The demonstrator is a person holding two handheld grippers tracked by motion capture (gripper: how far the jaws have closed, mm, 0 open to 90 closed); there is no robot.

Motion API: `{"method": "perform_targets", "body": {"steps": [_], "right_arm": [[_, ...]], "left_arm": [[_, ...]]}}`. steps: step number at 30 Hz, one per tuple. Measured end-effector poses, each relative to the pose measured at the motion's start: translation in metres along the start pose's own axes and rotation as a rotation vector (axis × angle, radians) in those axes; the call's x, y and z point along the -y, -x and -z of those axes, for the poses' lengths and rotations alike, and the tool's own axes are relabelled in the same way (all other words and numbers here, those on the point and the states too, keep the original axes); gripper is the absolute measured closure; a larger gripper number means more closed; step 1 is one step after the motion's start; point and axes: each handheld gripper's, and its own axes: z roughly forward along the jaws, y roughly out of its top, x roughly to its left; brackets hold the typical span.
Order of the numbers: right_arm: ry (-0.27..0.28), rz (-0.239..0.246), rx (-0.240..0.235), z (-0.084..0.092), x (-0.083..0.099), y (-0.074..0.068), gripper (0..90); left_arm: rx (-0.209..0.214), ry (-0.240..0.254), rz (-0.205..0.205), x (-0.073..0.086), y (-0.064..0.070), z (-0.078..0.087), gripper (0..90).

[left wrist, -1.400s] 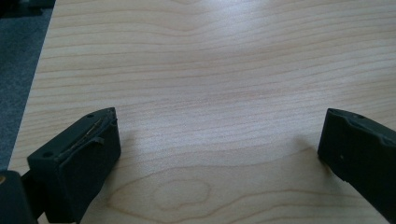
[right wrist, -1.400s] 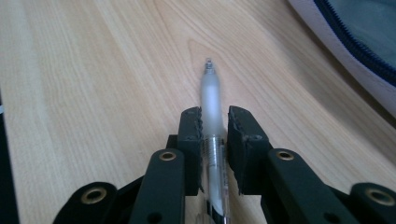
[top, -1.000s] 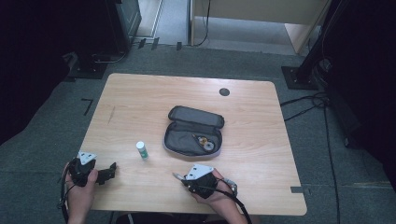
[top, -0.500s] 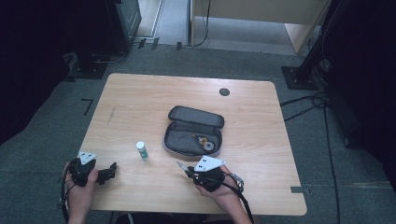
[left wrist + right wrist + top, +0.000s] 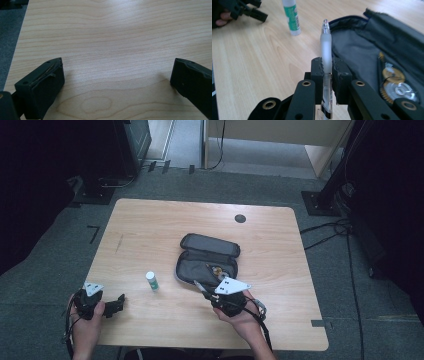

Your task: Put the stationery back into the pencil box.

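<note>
Pen (image 5: 325, 53) clamped between right gripper (image 5: 327, 65) fingers, frosted barrel standing up past the pads, tip toward the far side. In the high view the right gripper (image 5: 202, 290) sits at the near edge of the open case (image 5: 206, 265), pen angled over the desk (image 5: 150, 225) just left of the case mouth. Case lies mid-desk, lid folded back to the far side; a roll of tape (image 5: 395, 86) and small bits inside. Glue stick (image 5: 152, 281) upright, left of the case, apart from it. Left gripper (image 5: 116, 304) rests at the near left corner, fingers (image 5: 41, 82) wide apart, nothing between them, bare wood ahead.

Step, as judged: carrying the pen to the case. Next move calls for swinging right over the near compartment, lowering the pen flat alongside the contents, then releasing.
</note>
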Motion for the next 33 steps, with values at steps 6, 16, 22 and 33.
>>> {"method": "perform_targets", "body": {"steps": [6,16,22,33], "right_arm": [[0.029,-0.019,0.018,0.005,-0.009,0.009,80.4],[0.061,-0.017,0.039,0.007,-0.026,0.023,80.4],[0.076,-0.029,0.046,0.003,-0.035,0.033,80.4],[0.082,-0.013,0.041,-0.019,-0.047,0.048,80.3]], "left_arm": [[0.0,0.001,0.001,0.0,0.0,0.0,0.0],[0.0,0.0,0.0,0.0,0.0,0.0,0.0],[0.0,0.0,0.0,0.0,0.0,0.0,0.0],[0.0,0.002,0.002,0.0,0.0,0.0,0.0]]}}
